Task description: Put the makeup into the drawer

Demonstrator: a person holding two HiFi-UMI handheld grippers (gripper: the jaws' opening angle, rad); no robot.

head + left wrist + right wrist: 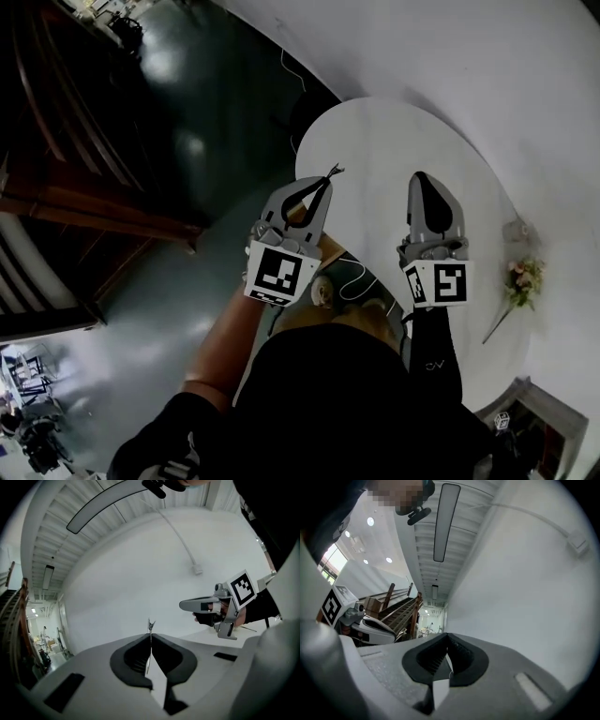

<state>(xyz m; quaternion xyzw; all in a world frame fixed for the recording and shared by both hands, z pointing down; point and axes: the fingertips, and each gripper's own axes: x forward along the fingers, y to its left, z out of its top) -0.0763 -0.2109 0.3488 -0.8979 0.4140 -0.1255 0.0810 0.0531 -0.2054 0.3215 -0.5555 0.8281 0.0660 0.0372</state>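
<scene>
Both claws are up in the air in front of the person, side by side and pointing roughly level.

The left claw (323,185) is clamped on a thin silvery metal tool with a little forked tip (331,172). In the left gripper view the claw (150,635) has its dark pads pressed right onto that strip (150,625), and only the tip pokes out past them. So the makeup item, if that's what it is, is held above the near edge of the white rounded desk (394,131), not resting on anything.

The right claw (424,180) is squeezed together too. Looking along it in the right gripper view (446,636), I can't make out anything between the pads, just a pale sliver at the seam. It sits over the desk top, just beside the left one, and it also shows up off to the right in the left gripper view (183,605).

On the desk's right side there's a small bunch of pink and yellow flowers (523,277), well apart from both claws. A dark glossy floor (216,103) runs off to the left, where a brown wooden staircase (84,187) stands. A plain white wall (469,47) is behind the desk.
</scene>
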